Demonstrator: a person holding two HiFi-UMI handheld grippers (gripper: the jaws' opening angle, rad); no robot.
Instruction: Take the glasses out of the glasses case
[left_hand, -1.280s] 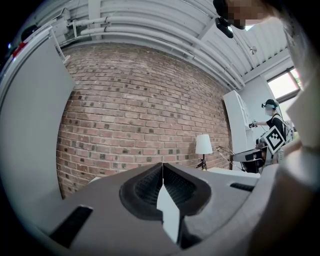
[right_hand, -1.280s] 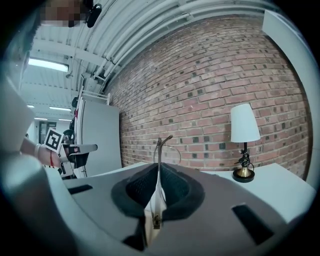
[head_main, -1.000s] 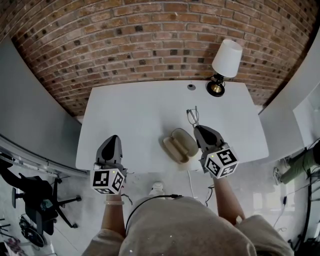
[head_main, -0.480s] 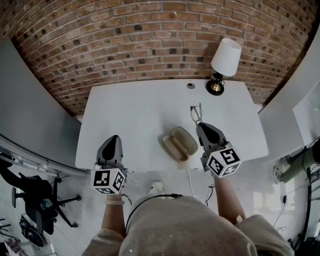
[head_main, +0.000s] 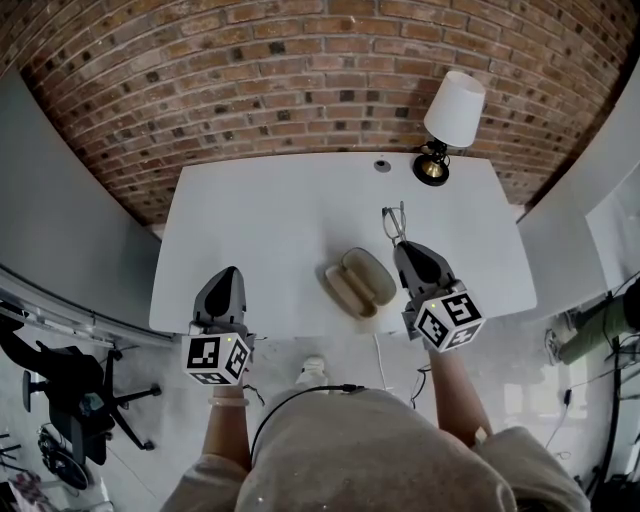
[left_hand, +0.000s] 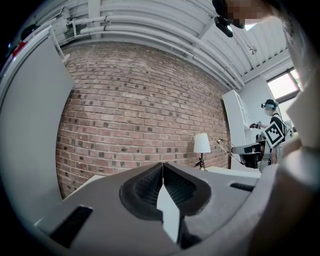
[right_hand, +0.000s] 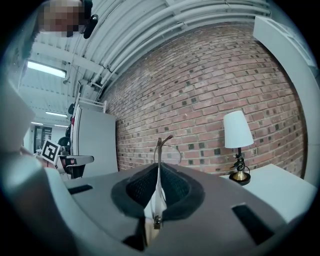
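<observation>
Right gripper (head_main: 404, 248) clamped thin wire-framed glasses (head_main: 393, 222), clear of the open beige glasses case (head_main: 360, 283); left gripper (head_main: 227, 273) closed, empty

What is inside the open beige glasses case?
Both shells of the beige clamshell case look empty; the wire-framed glasses are clamped in the jaws of the right gripper. Nothing covers the interior.

One case (head_main: 360, 283), one glasses (head_main: 393, 222) — one lamp (head_main: 452, 115).

Table (head_main: 250, 230) open at left; lamp (head_main: 455, 110) and case (head_main: 360, 283) obstruct the right.
</observation>
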